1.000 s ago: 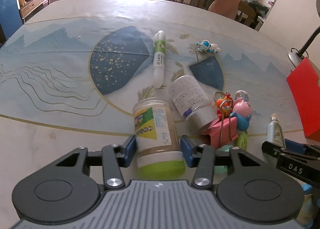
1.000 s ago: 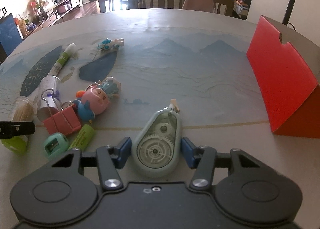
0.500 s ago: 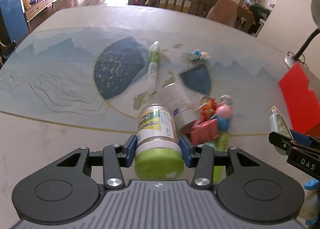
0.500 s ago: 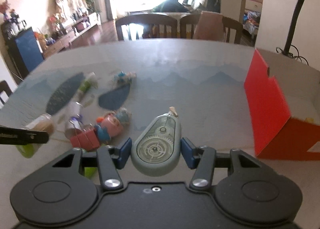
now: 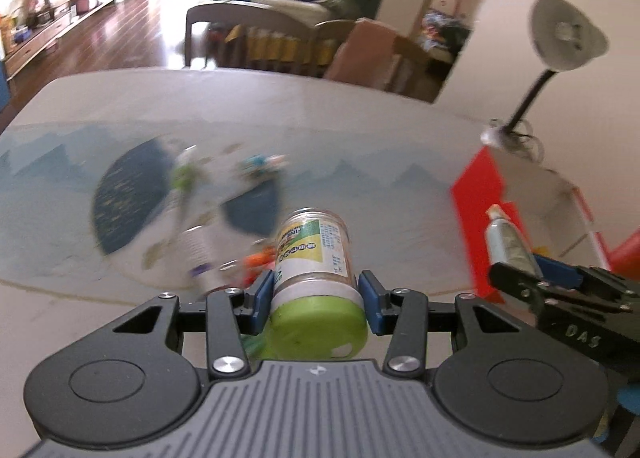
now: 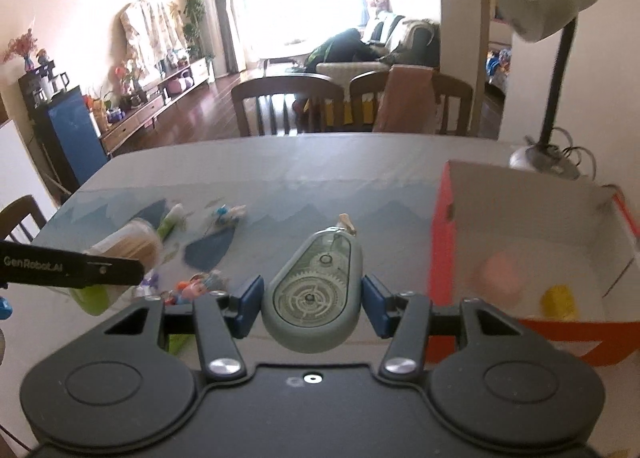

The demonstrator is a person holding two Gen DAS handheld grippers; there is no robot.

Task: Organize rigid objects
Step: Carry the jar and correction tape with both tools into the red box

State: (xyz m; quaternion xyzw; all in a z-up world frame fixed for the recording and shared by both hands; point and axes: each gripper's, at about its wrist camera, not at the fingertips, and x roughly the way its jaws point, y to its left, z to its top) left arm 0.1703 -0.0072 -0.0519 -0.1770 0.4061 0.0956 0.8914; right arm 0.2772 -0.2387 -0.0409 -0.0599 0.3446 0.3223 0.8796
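My left gripper [image 5: 316, 296] is shut on a toothpick jar [image 5: 314, 258] with a green lid and green-yellow label, held above the table. The jar also shows at the left of the right wrist view [image 6: 126, 248]. My right gripper [image 6: 312, 300] is shut on a grey-green correction tape dispenser [image 6: 314, 288], held in the air left of the red box [image 6: 442, 242]. The dispenser also shows in the left wrist view [image 5: 506, 240]. The open box holds a pink object [image 6: 500, 274] and a yellow object [image 6: 558, 300].
On the patterned tablecloth [image 5: 360, 130] lie a white-green glue stick [image 5: 182, 178], a white bottle [image 5: 200, 254], a small blue toy [image 5: 262, 164] and a pile of small toys [image 6: 196, 286]. A desk lamp [image 6: 544, 18] stands behind the box. Chairs [image 6: 288, 104] line the far edge.
Both grippers have risen off the table with the jar and the tape dispenser in them. The views now look over the box's rim into it, and the items on the table look farther away.
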